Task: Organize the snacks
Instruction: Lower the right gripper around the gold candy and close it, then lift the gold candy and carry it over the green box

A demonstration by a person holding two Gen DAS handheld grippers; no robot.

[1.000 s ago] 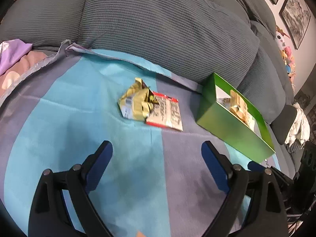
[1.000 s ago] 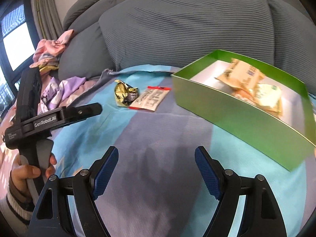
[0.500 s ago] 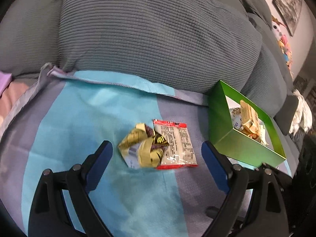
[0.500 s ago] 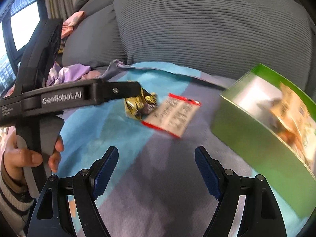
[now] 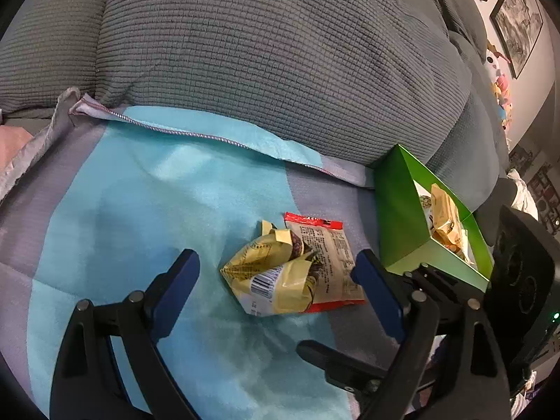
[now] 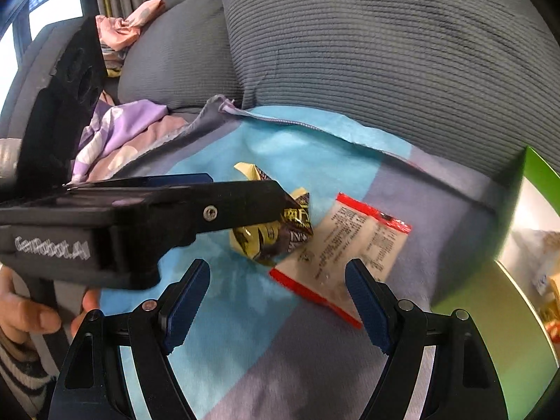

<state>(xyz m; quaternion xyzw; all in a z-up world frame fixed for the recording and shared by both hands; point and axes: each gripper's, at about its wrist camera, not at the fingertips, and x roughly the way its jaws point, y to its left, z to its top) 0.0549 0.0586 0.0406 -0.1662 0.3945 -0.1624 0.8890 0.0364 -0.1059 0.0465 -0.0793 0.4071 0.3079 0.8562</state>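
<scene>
Left wrist view: your left gripper [image 5: 274,281] is spread wide around the crumpled yellow packet [image 5: 271,281], which overlaps the red-edged sachet [image 5: 330,260] on the blue cloth [image 5: 140,210], and the green box [image 5: 402,217] is partly hidden behind a finger. Right wrist view: your right gripper [image 6: 276,295] also stands spread and empty, the sachet [image 6: 344,248] is blurred, and the left tool [image 6: 140,220] covers part of the packet [image 6: 269,238], with the box [image 6: 497,311] cut off.

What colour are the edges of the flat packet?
Red edges on a pale printed face; clearest in the left wrist view.
</scene>
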